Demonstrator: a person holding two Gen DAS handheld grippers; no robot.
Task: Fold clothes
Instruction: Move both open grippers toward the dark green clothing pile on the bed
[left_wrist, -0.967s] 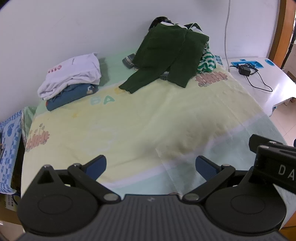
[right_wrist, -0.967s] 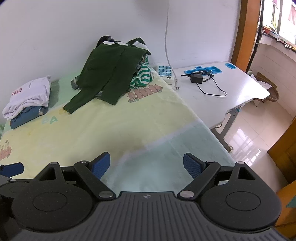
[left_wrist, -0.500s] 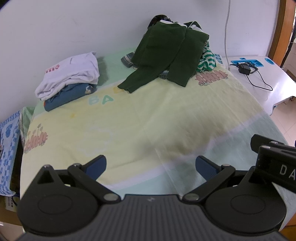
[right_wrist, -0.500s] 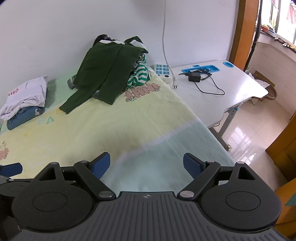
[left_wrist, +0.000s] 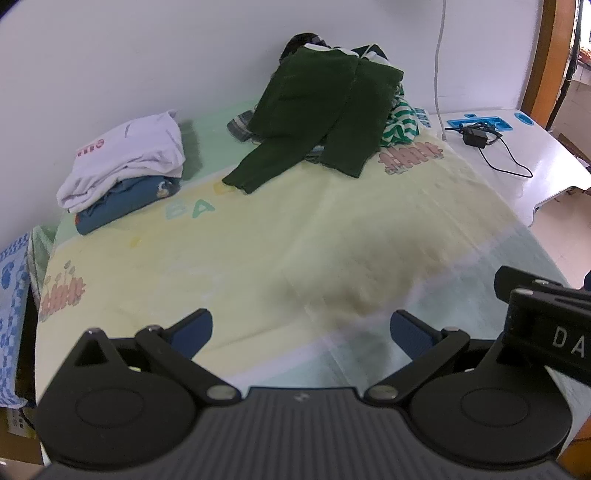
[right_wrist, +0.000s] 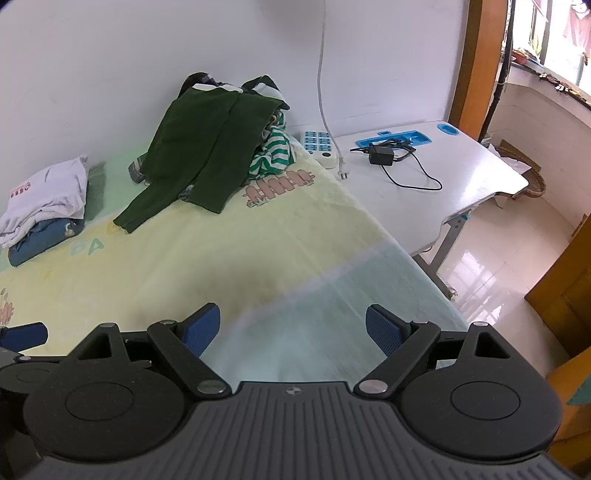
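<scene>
Both tongs spread wide and empty: left gripper (left_wrist: 301, 330) and right gripper (right_wrist: 293, 328) hang side by side over the near, pale-green end of the yellow-and-green printed bedsheet (left_wrist: 280, 236), blue pads touching nothing. Next out, bare sheet, a good open patch for folding. Far end against the white wall: unfolded pile topped by dark green knit trousers (left_wrist: 321, 110), legs trailing toward us, one cuff lying flat on the sheet; a green-and-white striped garment (left_wrist: 400, 122) is tucked under its right side. Far left, well apart: finished stack, folded white T-shirt with red print (left_wrist: 129, 158) on a folded blue garment (left_wrist: 125, 199). Right of the bed, white desk (right_wrist: 443, 184) with black charger and cable (right_wrist: 382, 157); keep clear. Step in hand, as I read it: reach for the next piece, likely the trousers. To do it well: pinch the waistband at its two corners, one gripper each, top layer only so the striped piece isn't dragged along; lift, carry back to the open patch, lay flat before folding. Cuff grab risks a twisted drape.
</scene>
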